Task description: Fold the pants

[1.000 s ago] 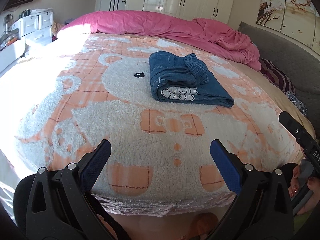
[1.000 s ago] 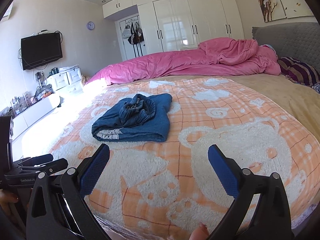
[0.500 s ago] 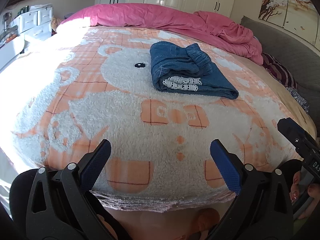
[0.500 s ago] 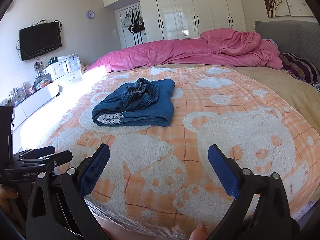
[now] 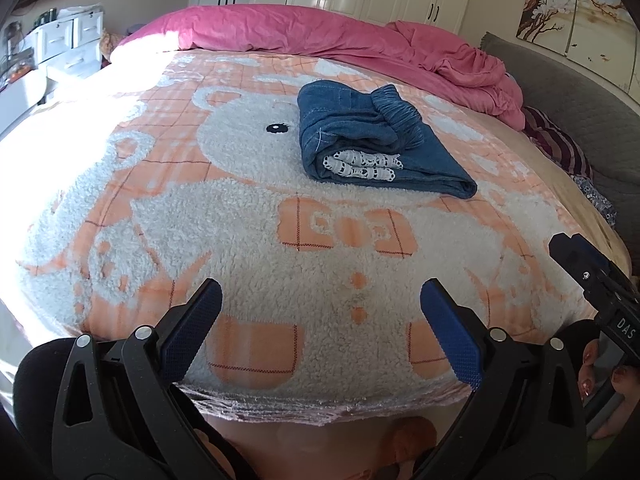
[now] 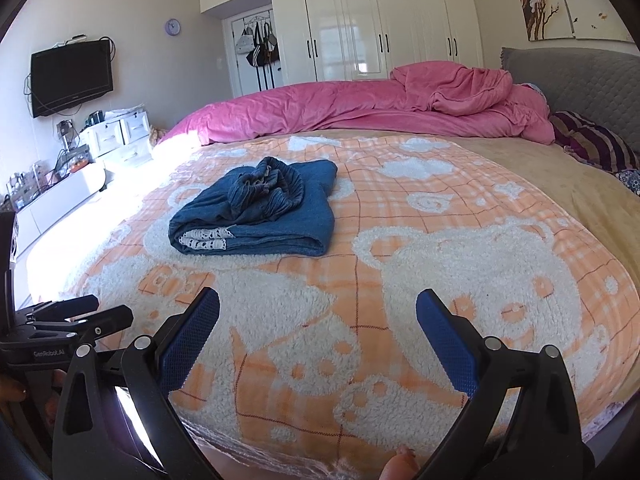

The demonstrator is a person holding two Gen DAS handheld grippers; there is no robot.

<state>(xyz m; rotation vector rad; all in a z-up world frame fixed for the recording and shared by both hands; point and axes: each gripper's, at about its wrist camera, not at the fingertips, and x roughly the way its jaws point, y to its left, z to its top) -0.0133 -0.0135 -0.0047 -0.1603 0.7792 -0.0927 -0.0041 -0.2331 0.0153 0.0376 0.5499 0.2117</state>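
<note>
Pants look done: a compact blue bundle folded several times over, lace hem showing at its near end, gathered waistband bunched on top, sitting on the bear blanket mid-bed, in front of the pink duvet. Nothing obviously left except maybe tidying that waistband. Left claw spread wide, empty, at the blanket's near edge, well apart from the pants. Right claw likewise spread, empty. Versus a second ago: both claws have tipped down slightly, the pants now higher in each view; bundle unchanged.
</note>
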